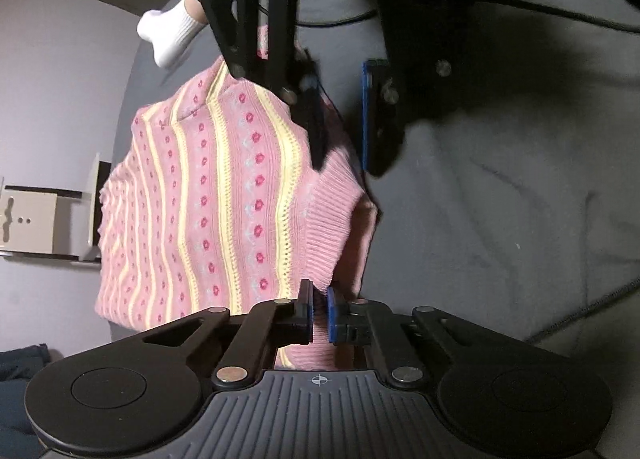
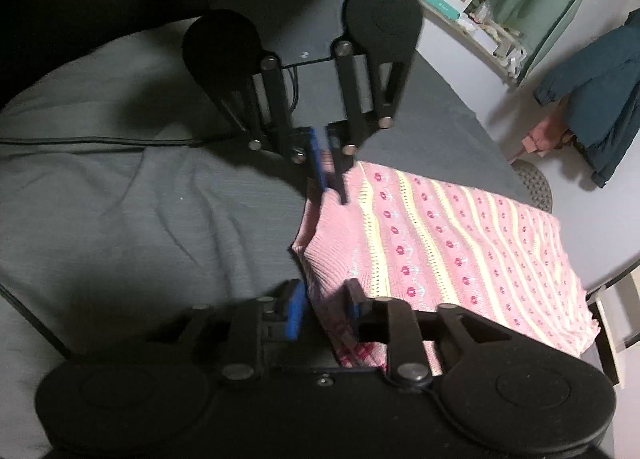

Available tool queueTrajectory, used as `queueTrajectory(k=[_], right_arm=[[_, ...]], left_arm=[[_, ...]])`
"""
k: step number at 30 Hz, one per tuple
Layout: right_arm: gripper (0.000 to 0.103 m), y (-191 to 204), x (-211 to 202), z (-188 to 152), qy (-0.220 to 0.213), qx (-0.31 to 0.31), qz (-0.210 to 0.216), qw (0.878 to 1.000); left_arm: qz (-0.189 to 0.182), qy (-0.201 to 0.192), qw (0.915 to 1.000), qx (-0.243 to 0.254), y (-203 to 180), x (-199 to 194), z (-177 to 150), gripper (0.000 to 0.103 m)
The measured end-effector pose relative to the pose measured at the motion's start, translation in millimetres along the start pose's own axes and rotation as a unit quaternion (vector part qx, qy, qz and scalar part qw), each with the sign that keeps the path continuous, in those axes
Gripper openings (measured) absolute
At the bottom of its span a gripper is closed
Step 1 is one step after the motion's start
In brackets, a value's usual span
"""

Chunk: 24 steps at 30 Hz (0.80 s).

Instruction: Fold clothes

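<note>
A grey bed (image 2: 140, 199) carries the pink knit sweater (image 2: 460, 243). The left gripper (image 1: 319, 313) pinches its ribbed hem; the right gripper (image 2: 324, 311) is spread around the hem's other end. It looks folded at least once; tidying remains.

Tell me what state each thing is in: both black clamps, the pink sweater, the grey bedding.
Pink striped knitted sweater: spread on the bedding, ribbed edge pinched.
Left gripper: shut on the sweater's ribbed edge.
Right gripper: open, fingers either side of that edge.
Grey fabric bedding: wrinkled.
</note>
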State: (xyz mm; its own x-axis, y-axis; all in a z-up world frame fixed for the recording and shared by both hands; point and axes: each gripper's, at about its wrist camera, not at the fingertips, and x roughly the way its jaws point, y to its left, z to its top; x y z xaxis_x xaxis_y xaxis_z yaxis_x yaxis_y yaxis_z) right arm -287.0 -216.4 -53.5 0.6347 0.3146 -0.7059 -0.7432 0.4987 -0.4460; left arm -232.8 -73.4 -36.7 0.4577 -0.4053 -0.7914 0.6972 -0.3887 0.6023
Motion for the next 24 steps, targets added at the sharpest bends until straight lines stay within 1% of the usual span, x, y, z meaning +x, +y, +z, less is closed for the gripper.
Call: queueTrajectory(k=[2,3,7,10,11,13,15,16,17,18,19,20,21,22,24], right_arm=[[0.045,1.6,-2.6,-0.4,-0.003,-0.004,-0.006,1.000],[0.048,4.3,-3.4,-1.3,-0.003,-0.012,-0.012,1.000],[0.049,14.2,-2.1,-4.0,0.003,-0.051,-0.039,0.998],[0.050,26.7,4.0,-3.0,0.005,-0.093,-0.074,0.993],[0.050,32.3,6.5,-2.8,0.006,-0.112,-0.086,0.990],[0.050,40.6,10.6,-2.6,0.006,-0.140,-0.102,0.985],[0.049,45.9,13.6,-2.5,0.004,-0.159,-0.111,0.981],[0.047,48.6,15.1,-2.5,0.002,-0.169,-0.115,0.979],[0.042,51.3,16.7,-2.4,0.001,-0.178,-0.120,0.977],[0.039,50.8,17.0,-2.0,0.001,-0.176,-0.114,0.978],[0.035,49.8,17.1,-1.5,0.002,-0.171,-0.109,0.979],[0.029,48.8,17.1,-0.9,0.003,-0.165,-0.103,0.981],[0.025,47.7,17.2,-0.5,0.003,-0.159,-0.099,0.982],[0.021,47.1,16.6,0.1,-0.001,-0.156,-0.102,0.982],[0.018,41.9,16.6,3.9,-0.011,-0.146,-0.108,0.983]], left_arm=[[-0.004,0.002,1.0000,-0.005,-2.0,-2.8,-3.7,0.005],[-0.005,0.003,1.0000,-0.007,-3.0,-4.2,-5.5,0.005],[-0.027,0.004,0.9985,-0.047,1.9,-8.1,-10.4,0.005],[-0.022,0.002,0.9971,-0.073,4.2,-10.7,-9.2,0.007],[-0.013,0.002,0.9972,-0.074,2.7,-12.4,-8.9,0.011],[0.009,0.001,0.9981,-0.062,-4.4,-16.2,-6.3,0.015],[0.017,-0.005,0.9989,-0.043,-12.1,-21.1,-2.9,0.017],[0.019,-0.009,0.9991,-0.036,-15.1,-23.7,-1.3,0.024],[0.025,-0.018,0.9989,-0.036,-16.5,-25.8,0.5,0.041],[0.031,-0.027,0.9984,-0.038,-17.8,-28.0,2.4,0.054],[0.037,-0.036,0.9979,-0.039,-19.0,-30.1,4.3,0.079],[0.050,-0.051,0.9967,-0.039,-19.4,-33.5,5.4,0.090],[0.061,-0.068,0.9951,-0.039,-20.3,-36.2,6.7,0.090],[0.061,-0.072,0.9947,-0.043,-19.5,-36.0,9.5,0.090],[0.064,-0.074,0.9942,-0.046,-18.1,-32.5,15.3,0.090]])
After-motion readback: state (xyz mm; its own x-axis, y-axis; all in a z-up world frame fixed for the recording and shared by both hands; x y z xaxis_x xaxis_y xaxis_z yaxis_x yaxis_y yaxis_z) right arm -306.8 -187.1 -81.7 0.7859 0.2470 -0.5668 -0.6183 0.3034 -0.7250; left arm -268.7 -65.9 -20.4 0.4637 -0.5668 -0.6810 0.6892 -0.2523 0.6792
